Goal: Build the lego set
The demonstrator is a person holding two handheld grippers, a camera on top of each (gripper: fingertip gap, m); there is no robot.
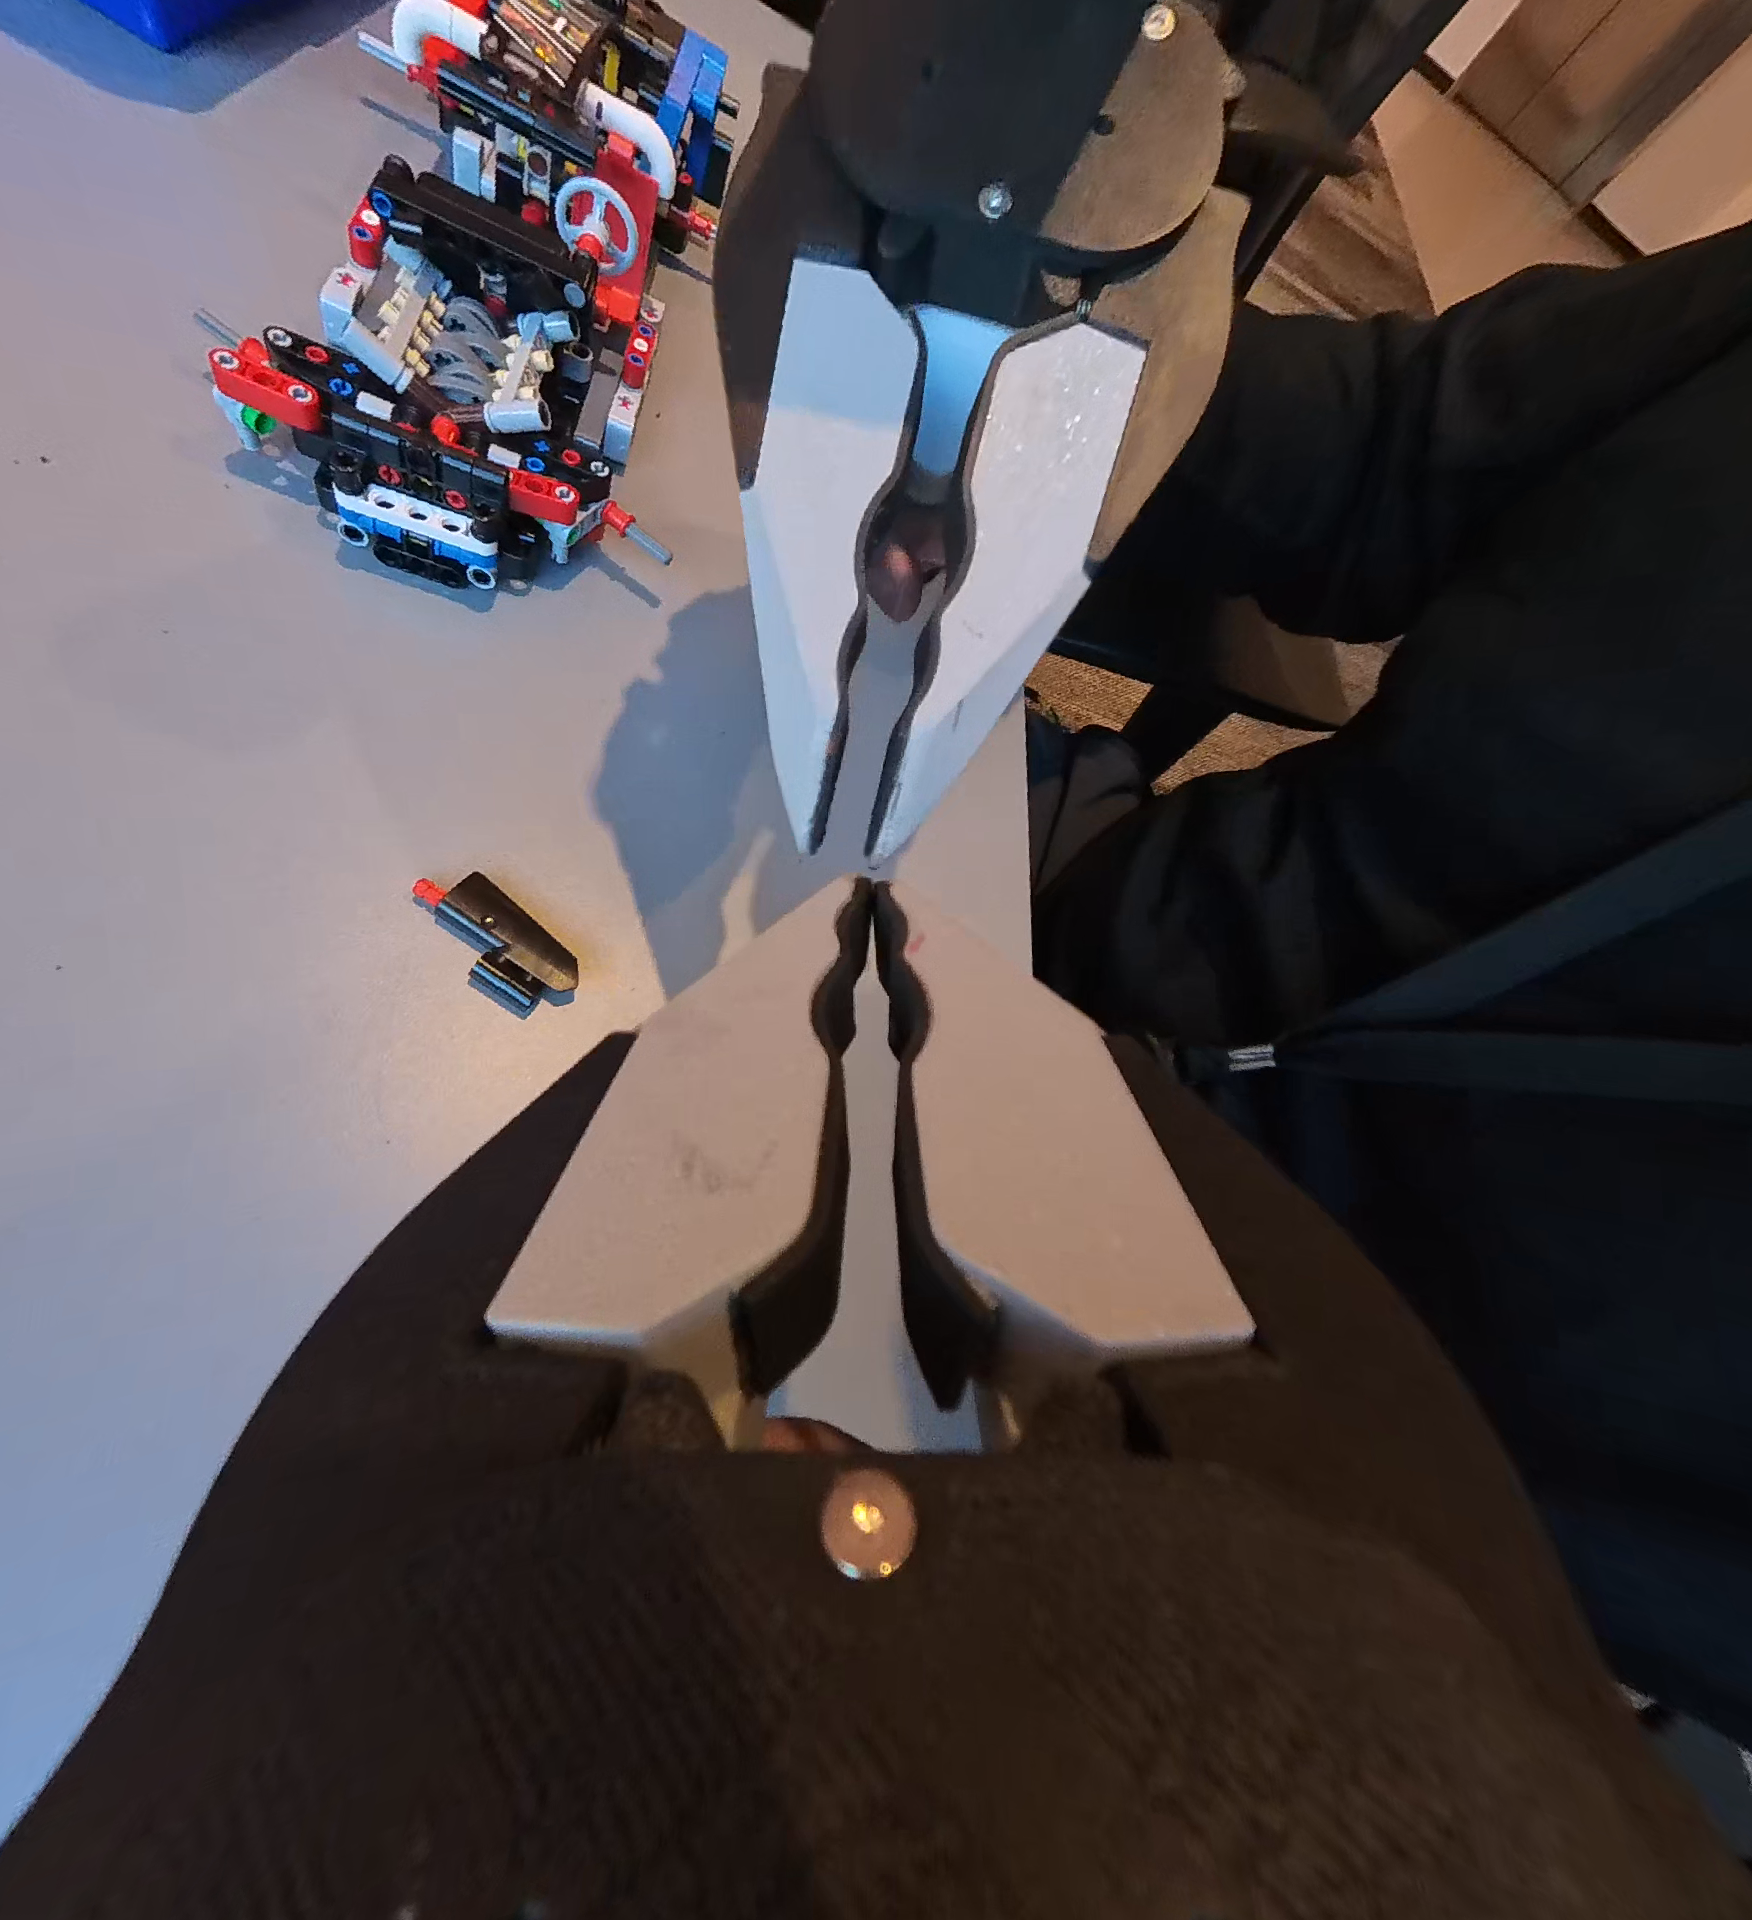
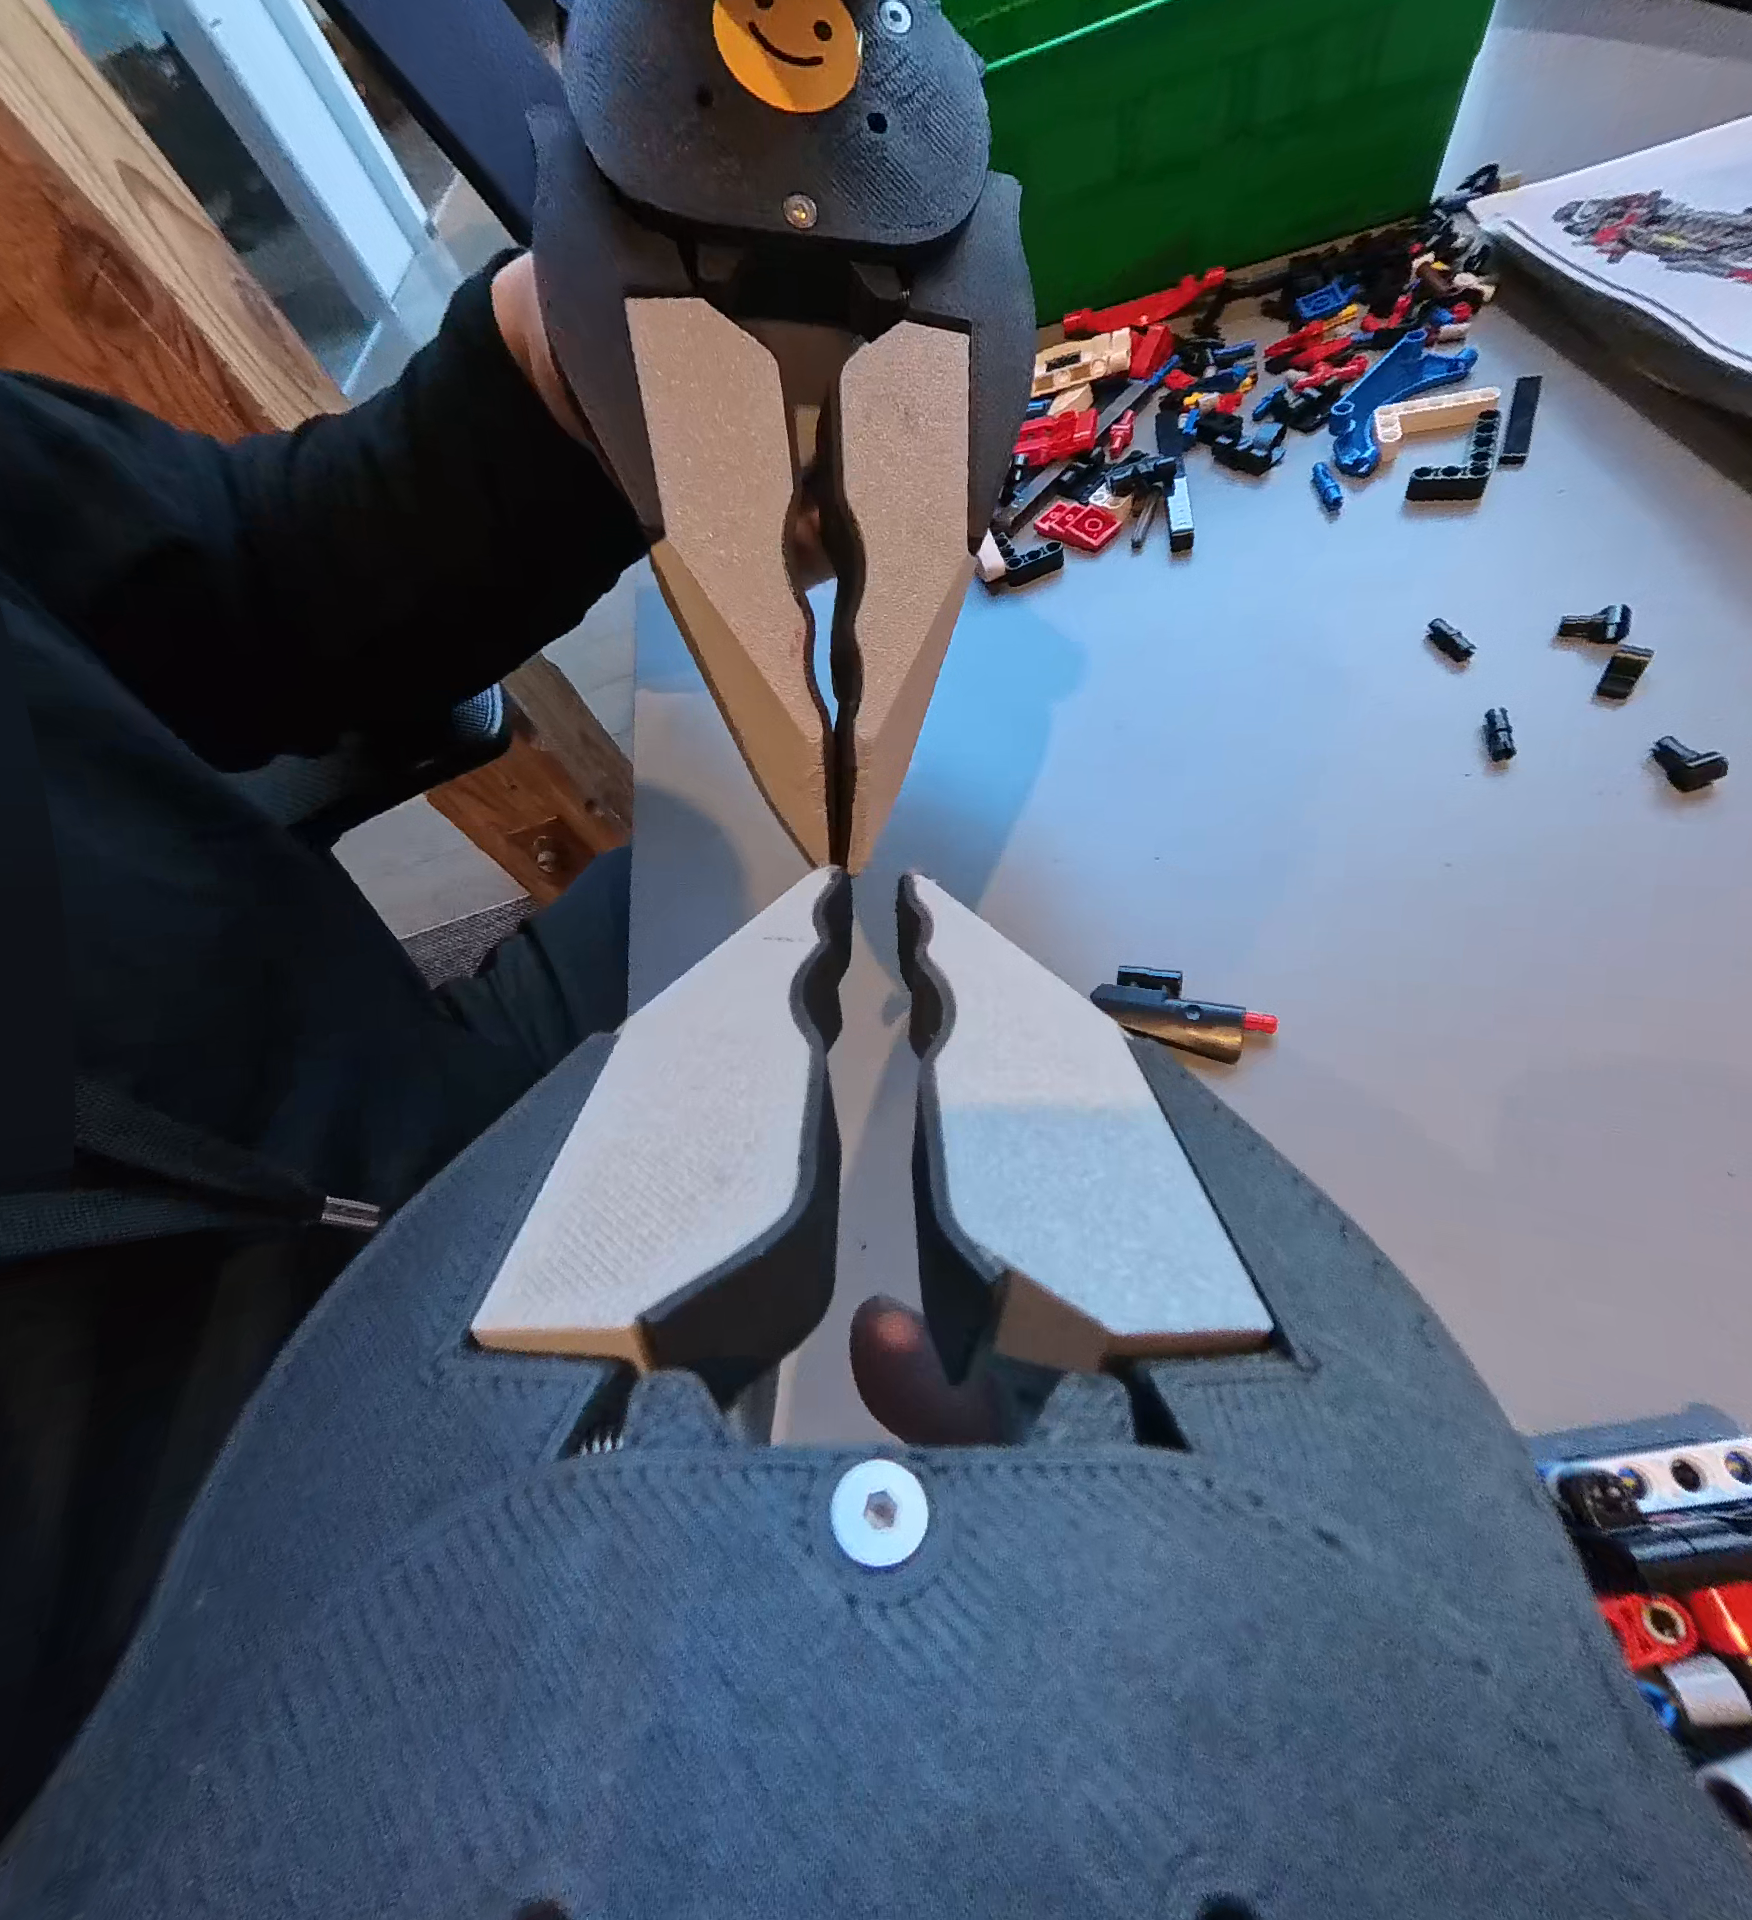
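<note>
A partly built Lego car [image 1: 456, 343] in black, red, blue and grey stands on the grey table [image 1: 176, 779]; its end also shows in the right wrist view [image 2: 1724, 1600]. A small black sub-assembly with a red pin [image 1: 503, 940] lies alone on the table, also in the right wrist view [image 2: 1178, 1013]. My left gripper [image 1: 870, 891] is shut and empty. My right gripper [image 2: 874, 885] is open by a narrow gap and empty. The two grippers point at each other, tips almost touching, above the table's near edge. Each shows in the other's view: the right [image 1: 844, 847], the left [image 2: 844, 857].
A pile of loose Lego pieces [image 2: 1246, 395] lies in front of a green bin [image 2: 1215, 135]. Several small black pieces [image 2: 1589, 686] are scattered to the right. An instruction booklet [image 2: 1682, 239] lies at the far right. A blue bin corner [image 1: 186, 21] is behind the car. A person's dark sleeves are near the table edge. Left and right tips are no more than a few centimetres apart. The partly built Lego car [image 1: 456, 343] is about 20 cm from both grippers' fingertips.
</note>
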